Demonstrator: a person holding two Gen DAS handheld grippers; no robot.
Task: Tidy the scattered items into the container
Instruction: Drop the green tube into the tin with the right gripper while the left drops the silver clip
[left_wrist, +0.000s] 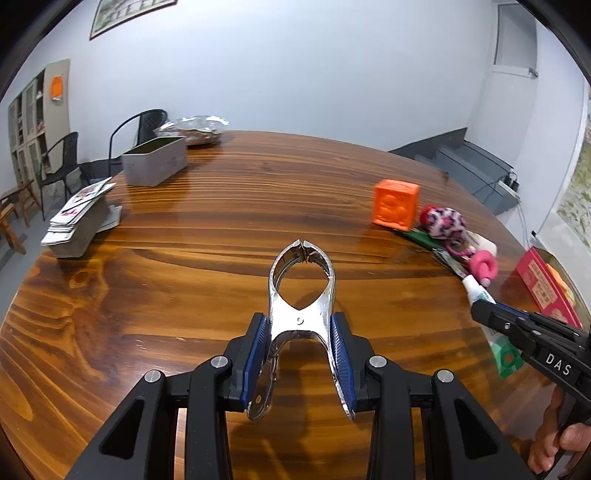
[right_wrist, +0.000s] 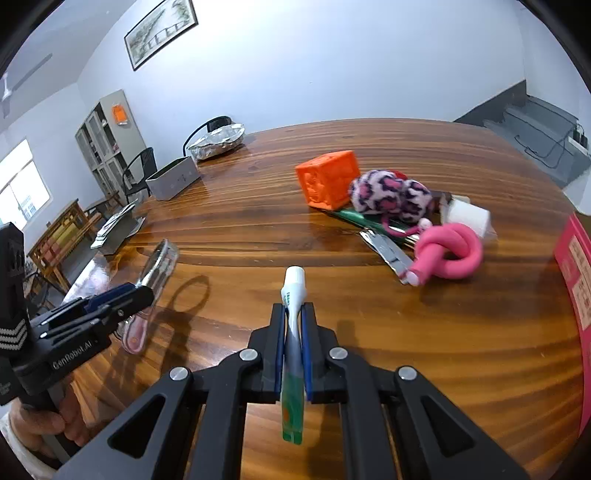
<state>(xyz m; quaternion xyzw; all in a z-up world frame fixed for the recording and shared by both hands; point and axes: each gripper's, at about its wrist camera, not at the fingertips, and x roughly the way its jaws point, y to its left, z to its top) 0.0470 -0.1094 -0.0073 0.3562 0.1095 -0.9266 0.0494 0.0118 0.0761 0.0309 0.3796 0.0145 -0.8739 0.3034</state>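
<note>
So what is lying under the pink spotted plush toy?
Under the plush toy a green stick-like item pokes out toward the orange cube. Its other end is covered by the toy, so what it is cannot be told.

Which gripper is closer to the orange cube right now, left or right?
Right. The right gripper, shut on a tube, sits just short of the pile with the orange cube. The left gripper, holding a metal clamp, is farther off, toward the grey box.

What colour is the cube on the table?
Orange: the cube shows best in the right wrist view, beside a pink spotted plush toy.
</note>
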